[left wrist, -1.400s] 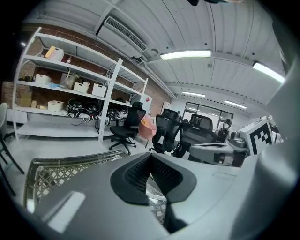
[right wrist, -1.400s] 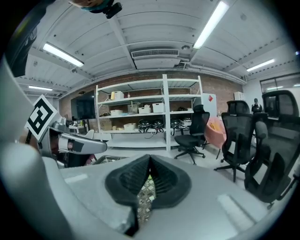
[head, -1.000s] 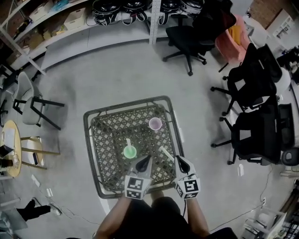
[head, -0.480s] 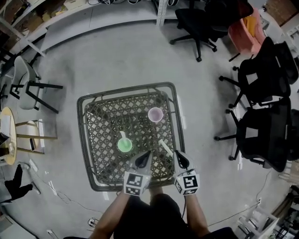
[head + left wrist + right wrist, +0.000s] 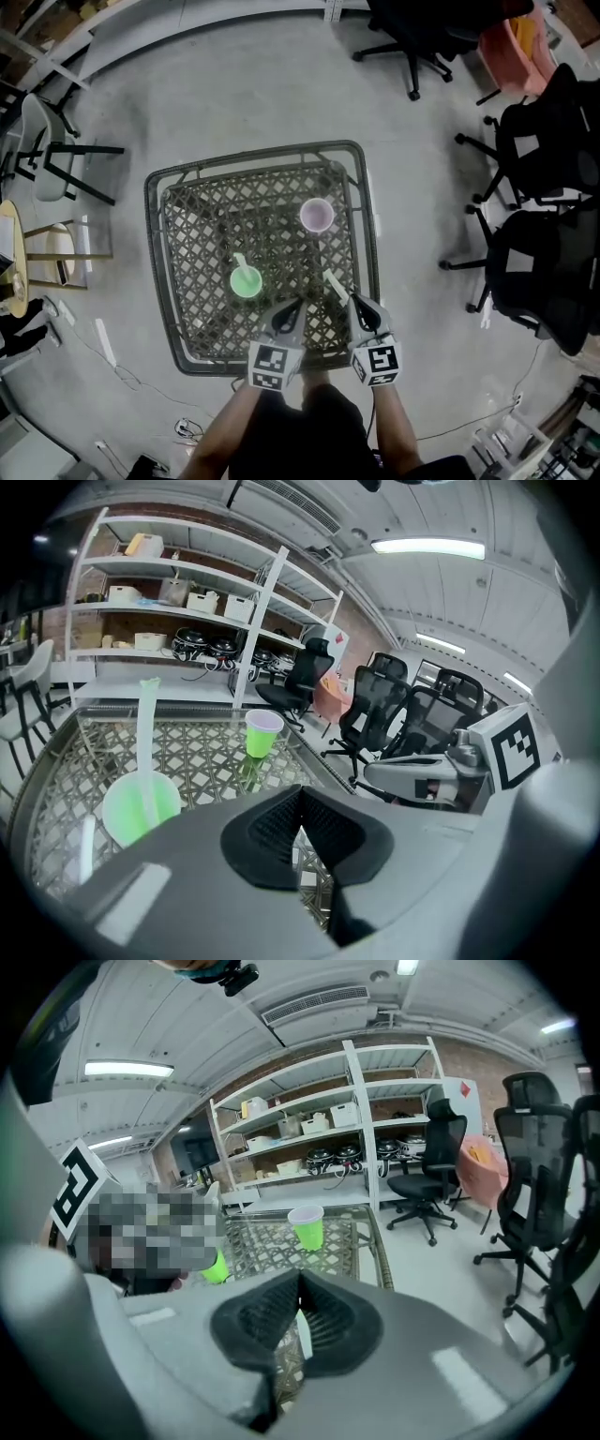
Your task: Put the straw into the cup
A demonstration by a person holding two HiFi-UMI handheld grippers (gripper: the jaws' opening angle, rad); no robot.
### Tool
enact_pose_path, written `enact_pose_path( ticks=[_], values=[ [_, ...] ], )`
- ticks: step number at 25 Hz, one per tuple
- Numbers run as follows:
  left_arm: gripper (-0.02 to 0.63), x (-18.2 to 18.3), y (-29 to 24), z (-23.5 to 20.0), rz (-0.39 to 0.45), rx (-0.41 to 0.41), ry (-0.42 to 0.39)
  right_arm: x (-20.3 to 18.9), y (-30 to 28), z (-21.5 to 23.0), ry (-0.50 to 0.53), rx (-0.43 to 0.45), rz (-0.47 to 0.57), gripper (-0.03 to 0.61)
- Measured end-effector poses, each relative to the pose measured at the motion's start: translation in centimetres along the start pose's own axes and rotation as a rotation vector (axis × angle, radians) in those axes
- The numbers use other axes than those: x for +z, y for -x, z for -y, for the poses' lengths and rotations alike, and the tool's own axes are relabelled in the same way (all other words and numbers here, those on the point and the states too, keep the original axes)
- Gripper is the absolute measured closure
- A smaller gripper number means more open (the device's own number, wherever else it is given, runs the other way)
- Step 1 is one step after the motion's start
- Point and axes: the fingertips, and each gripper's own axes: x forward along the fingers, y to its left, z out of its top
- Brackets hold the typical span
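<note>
Two tools hover at the table's (image 5: 367,234) near edge, the left gripper (image 5: 294,309) and right gripper (image 5: 359,307), each with jaws pressed together on nothing. A loose straw (image 5: 336,285) lies flat just ahead of the right gripper's tips near the right edge, the purple-rimmed cup (image 5: 316,215) upright well beyond it.

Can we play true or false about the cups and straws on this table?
1. Two cups stand on the table. True.
2. The near green cup has a straw in it. True.
3. The far cup has a straw in it too. False: it holds no straw.
4. The left gripper has its jaws wide open. False: they are shut, with nothing between them.
5. A loose straw lies on the table near the right gripper. True.
</note>
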Motion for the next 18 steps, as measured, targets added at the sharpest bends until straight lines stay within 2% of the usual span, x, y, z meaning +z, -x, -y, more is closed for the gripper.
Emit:
enact_pose_path(
  ticks=[8, 18],
  values=[
    [0.609, -1.9, -1.2, -1.5, -0.018, 0.031, 0.039, -2.1, -2.2, 0.4, 0.003, 0.031, -0.052, 0.575],
    [0.609, -2.3, -1.7, -1.6, -0.035, 0.024, 0.045, -3.0, -4.6, 0.6, 0.058, 0.05, -0.126, 0.561]
  ],
)
